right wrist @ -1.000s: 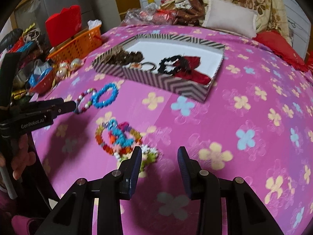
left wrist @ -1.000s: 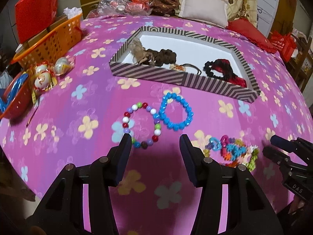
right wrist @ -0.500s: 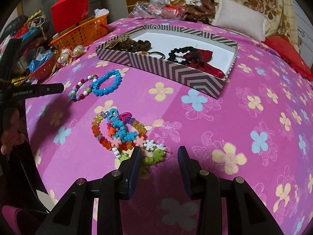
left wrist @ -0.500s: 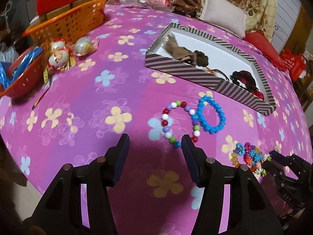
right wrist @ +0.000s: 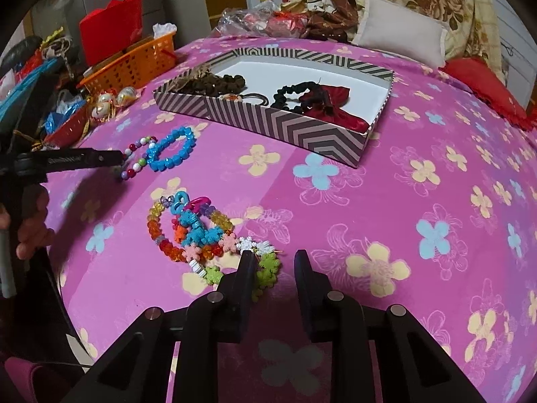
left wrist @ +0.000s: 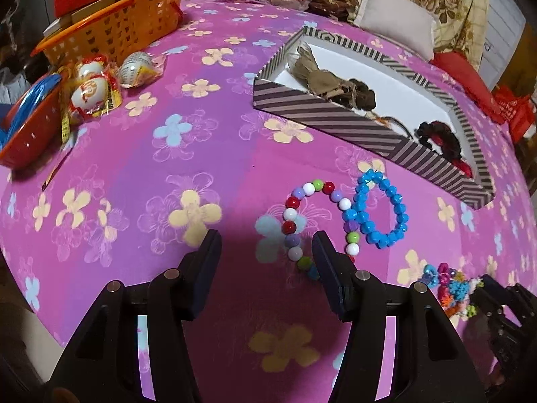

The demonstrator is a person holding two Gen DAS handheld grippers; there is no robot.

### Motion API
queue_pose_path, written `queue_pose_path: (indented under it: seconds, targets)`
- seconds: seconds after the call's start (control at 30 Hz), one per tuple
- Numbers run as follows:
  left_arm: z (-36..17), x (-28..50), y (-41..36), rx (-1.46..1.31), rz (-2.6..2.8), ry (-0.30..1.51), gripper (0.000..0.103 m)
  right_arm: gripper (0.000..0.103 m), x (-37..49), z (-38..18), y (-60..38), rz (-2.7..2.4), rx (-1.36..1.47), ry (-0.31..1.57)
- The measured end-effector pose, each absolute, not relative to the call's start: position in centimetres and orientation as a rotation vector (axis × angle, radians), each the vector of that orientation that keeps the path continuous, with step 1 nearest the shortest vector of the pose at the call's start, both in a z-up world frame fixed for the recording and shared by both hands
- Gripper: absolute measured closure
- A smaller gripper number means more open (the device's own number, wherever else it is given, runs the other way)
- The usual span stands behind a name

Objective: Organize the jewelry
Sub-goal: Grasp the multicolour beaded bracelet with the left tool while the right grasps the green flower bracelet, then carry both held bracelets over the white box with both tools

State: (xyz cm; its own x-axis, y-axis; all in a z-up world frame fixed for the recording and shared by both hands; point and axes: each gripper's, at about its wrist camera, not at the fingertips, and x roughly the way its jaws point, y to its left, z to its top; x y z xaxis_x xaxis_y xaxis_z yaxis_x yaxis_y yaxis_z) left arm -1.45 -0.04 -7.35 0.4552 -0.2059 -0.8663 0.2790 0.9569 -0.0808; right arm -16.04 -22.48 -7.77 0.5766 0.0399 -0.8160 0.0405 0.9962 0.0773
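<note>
A multicoloured round-bead bracelet [left wrist: 303,221] lies on the pink flowered cloth, touching a blue bead bracelet [left wrist: 381,211]. My left gripper [left wrist: 266,245] is open; the near end of the multicoloured bracelet lies by its right finger. A pile of colourful flower and crystal bracelets [right wrist: 198,235] lies before my right gripper [right wrist: 273,263], which is open, its left finger over the green flower beads. The striped box [right wrist: 285,131] holds dark bead strings and a red bow. Both bracelets also show in the right wrist view [right wrist: 157,151].
An orange basket [left wrist: 114,30] and a red bowl [left wrist: 27,131] with wrapped eggs [left wrist: 90,90] stand at the left. Pillows [right wrist: 399,30] and bags lie at the back. The cloth's front edge drops off near both grippers.
My left gripper has moved closer to the multicoloured bracelet, whose near end now lies by the right finger. My right gripper has moved onto the edge of the colourful pile.
</note>
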Motion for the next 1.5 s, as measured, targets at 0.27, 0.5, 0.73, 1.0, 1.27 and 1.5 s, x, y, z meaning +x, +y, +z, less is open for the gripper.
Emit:
queue_pose_path:
  seconds: [0.27,0.5,0.73,1.0,1.27,1.5]
  targets:
    - [-8.0,-0.7,-1.1,0.128,-0.257,1.045,0.047,0.063,-15.6,-8.0,-21.2,0.015,0.026,0.946]
    - [-8.2,-0.4,-1.9,0.153,-0.253,1.029,0.046,0.087,-15.7,-8.0,-20.5,-0.002,-0.007,0.94]
    - [-7.8,-1.0,-2.4,0.171,-0.303,1.03,0.094,0.092,-16.3,-7.2,-20.2,0.013,0.007,0.905]
    - [-5.1,-2.8,-0.9,0.076,-0.369,0.973,0.095,0.092,-17.5,-2.8,-19.7,0.013,0.016,0.771]
    - [-2.5,-3.7,0.2,-0.02,-0.416,0.951,0.095,0.092,-18.3,0.6,-19.2,0.013,0.005,0.696]
    - [-0.4,-4.5,0.3,-0.034,-0.423,0.936,0.095,0.092,-18.5,2.8,-20.0,0.015,0.02,0.664]
